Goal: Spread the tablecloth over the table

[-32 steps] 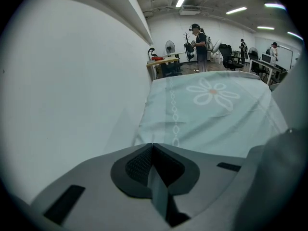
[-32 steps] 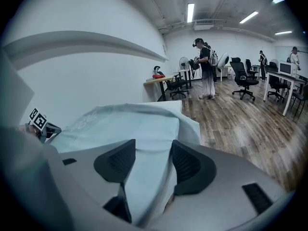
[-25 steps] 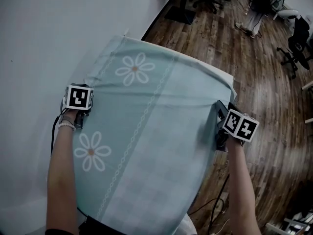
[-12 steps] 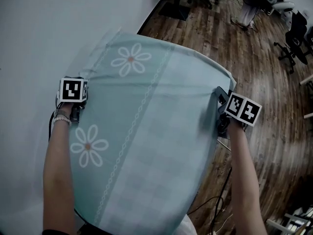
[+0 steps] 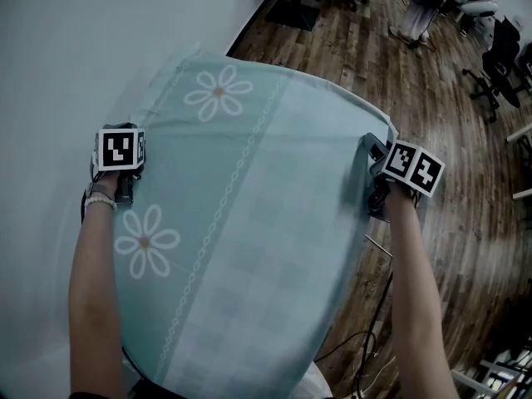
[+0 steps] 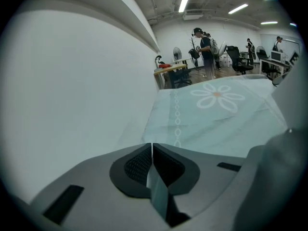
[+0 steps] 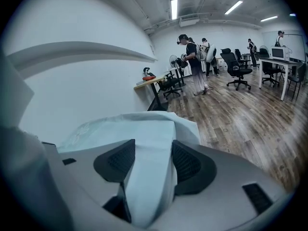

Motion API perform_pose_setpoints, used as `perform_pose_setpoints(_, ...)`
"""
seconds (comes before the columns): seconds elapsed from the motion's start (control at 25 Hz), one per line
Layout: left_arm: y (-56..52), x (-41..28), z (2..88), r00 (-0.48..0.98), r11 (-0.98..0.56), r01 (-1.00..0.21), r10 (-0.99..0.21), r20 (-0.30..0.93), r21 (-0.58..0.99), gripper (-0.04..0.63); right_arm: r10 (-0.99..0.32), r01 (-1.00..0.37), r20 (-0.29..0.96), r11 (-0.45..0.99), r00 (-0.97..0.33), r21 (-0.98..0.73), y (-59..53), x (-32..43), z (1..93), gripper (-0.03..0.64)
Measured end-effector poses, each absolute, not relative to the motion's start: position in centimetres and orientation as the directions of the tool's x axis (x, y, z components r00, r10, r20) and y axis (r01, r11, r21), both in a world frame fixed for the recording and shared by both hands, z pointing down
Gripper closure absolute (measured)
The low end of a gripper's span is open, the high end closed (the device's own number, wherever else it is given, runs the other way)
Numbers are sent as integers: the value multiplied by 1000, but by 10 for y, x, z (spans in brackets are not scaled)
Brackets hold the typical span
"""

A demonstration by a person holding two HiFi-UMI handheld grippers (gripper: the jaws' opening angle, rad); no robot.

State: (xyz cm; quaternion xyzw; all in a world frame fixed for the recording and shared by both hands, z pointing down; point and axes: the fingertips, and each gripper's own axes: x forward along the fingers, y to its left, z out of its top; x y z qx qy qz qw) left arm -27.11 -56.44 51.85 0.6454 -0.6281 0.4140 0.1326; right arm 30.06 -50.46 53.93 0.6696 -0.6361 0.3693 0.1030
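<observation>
The tablecloth [image 5: 249, 223] is pale mint green, faintly checked, with white daisies [image 5: 219, 92] centred in orange and a white chain-link stripe [image 5: 220, 227]. The table [image 5: 66, 48] is plain whitish grey, the floor [image 5: 449, 115] dark brown wood planks. The left gripper [image 6: 152, 150] and right gripper [image 7: 153, 162] are grey with black textured pads [image 7: 185, 162]; their cubes [image 5: 120, 150] bear black squares on white

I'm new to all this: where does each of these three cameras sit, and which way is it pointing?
Head view: on the person's head, looking steeply down at the tablecloth and wooden floor; the left forearm and right forearm show.
Left gripper view: on the left gripper, looking along its jaws, shut on the tablecloth edge.
Right gripper view: on the right gripper, looking along its jaws, shut on a tablecloth fold.
Shared: both gripper views show the tablecloth and the same standing person.
</observation>
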Motion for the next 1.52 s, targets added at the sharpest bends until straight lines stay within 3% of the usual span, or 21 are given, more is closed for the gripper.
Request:
perform_pose_setpoints(0.32, -532, -271, 453, -82, -77, -958, -850, 520, -277, 581, -775, -934, 629, -178, -62, -311, -535, 310, 547, 357)
perform_pose_setpoints(0.72, -429, -246, 400, -52, -58, -966, -912, 407, -252, 581, -781, -941, 619, -142, -84, -306, -551, 317, 547, 357)
perform_pose_setpoints(0.84, -395, -235, 381, -29, -80, -961, -921, 387, -263, 581, -830, -952, 553, -116, -63, -283, -529, 321, 524, 390)
perform_pose_setpoints(0.92, -372, -231, 367, -17, -90, -959, -928, 373, -267, 581, -865, -963, 501, -108, -33, -249, -505, 323, 501, 493)
perform_pose_setpoints(1.0, -348, -229, 353, -1, -95, -963, -934, 356, -252, 581, -882, -979, 469, -70, -28, -191, -477, 317, 480, 548)
perform_pose_setpoints(1.52, -190, -237, 263, 75, -105, -986, -972, 221, -129, 581, -923, -972, 318, 233, -216, 18, -256, 186, 358, 571)
